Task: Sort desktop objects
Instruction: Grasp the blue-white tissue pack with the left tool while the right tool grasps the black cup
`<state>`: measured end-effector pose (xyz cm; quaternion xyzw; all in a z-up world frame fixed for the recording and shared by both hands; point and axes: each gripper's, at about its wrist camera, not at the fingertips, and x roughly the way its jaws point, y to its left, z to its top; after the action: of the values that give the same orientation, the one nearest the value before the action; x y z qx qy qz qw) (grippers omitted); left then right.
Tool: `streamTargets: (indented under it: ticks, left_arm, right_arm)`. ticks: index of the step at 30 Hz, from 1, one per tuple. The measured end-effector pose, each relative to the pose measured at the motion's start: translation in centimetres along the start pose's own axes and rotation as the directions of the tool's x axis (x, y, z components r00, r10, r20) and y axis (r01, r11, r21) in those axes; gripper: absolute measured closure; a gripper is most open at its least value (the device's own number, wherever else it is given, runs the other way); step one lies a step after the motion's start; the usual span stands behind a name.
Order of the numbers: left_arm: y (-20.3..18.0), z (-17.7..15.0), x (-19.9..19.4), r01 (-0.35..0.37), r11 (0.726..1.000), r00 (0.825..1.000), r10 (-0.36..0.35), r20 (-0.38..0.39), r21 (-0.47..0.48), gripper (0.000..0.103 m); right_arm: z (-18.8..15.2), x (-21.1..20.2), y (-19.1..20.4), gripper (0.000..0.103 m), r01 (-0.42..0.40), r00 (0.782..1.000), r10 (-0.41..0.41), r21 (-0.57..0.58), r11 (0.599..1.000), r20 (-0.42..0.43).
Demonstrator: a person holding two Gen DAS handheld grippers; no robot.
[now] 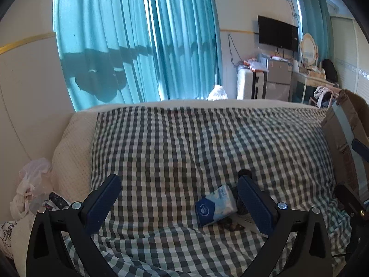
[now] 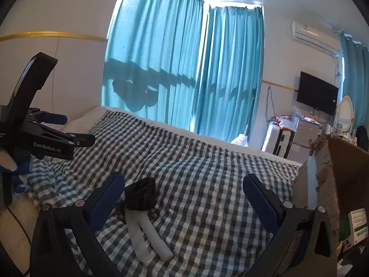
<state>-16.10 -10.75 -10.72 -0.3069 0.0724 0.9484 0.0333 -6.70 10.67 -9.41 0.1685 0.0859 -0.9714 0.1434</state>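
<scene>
Lying on the checked bedspread [image 1: 184, 143], a small tissue pack [image 1: 215, 204] sits just inside the right finger of the left hand-held gripper [image 1: 180, 203], whose jaws stand wide apart and hold nothing. The pack is soft, pale plastic with a dark blue corner bearing a round logo, and it lies tilted. Behind it, partly hidden by that finger, is a dark cylindrical object.

In the right wrist view, the right hand-held gripper [image 2: 184, 198] is also spread wide and empty. A black ribbed cup-like cylinder [image 2: 141, 195] lies on its side just beside the gripper's left finger, touching a white two-pronged plastic piece [image 2: 147, 235] with rounded tube-like legs. A few small dark beads [image 2: 153, 212] lie near them.

The bedspread is grey-and-white gingham cloth, wrinkled, over a cream waffle-textured blanket [image 1: 71, 152]. A brown cardboard box [image 2: 341, 170] stands open at the right edge of the bed.
</scene>
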Motion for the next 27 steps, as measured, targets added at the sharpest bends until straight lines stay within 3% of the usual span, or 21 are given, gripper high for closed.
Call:
streamTargets:
  ticks: [4, 10, 18, 23, 26, 27]
  left_arm:
    - [-0.7, -2.0, 3.4, 0.008, 0.998, 0.991, 0.001, -0.135, 0.064, 0.000]
    - [-2.8, -4.3, 8.3, 0.093, 0.985, 0.939, -0.038, -0.342, 0.147, 0.000]
    - [-5.2, -5.5, 11.0, 0.125, 0.972, 0.902, -0.027, -0.432, 0.200, 0.000]
    - [-4.9, -5.7, 14.0, 0.090, 0.988, 0.877, -0.018, -0.481, 0.127, 0.000]
    - [-4.1, -5.7, 13.9, 0.080, 0.995, 0.886, -0.046, -0.461, 0.055, 0.001]
    - [-4.0, -5.6, 13.6, 0.073, 0.996, 0.893, -0.044, -0.448, 0.047, 0.006]
  right_arm:
    - [-1.0, 3.0, 1.5, 0.000, -0.054, 0.996, 0.052, -0.023, 0.998, -0.078]
    - [-0.8, 6.2, 2.7, 0.000, -0.097, 0.987, 0.093, -0.027, 0.995, -0.131]
    - [-0.9, 10.4, 3.2, 0.000, -0.094, 0.973, 0.089, -0.010, 0.996, -0.213]
    - [-1.3, 12.9, 3.1, 0.000, -0.073, 0.961, 0.073, 0.012, 0.997, -0.265]
    - [-2.1, 13.6, 3.0, 0.010, -0.090, 0.949, 0.089, 0.011, 0.996, -0.301]
    - [-2.4, 13.7, 2.7, 0.019, -0.100, 0.946, 0.102, 0.020, 0.995, -0.307]
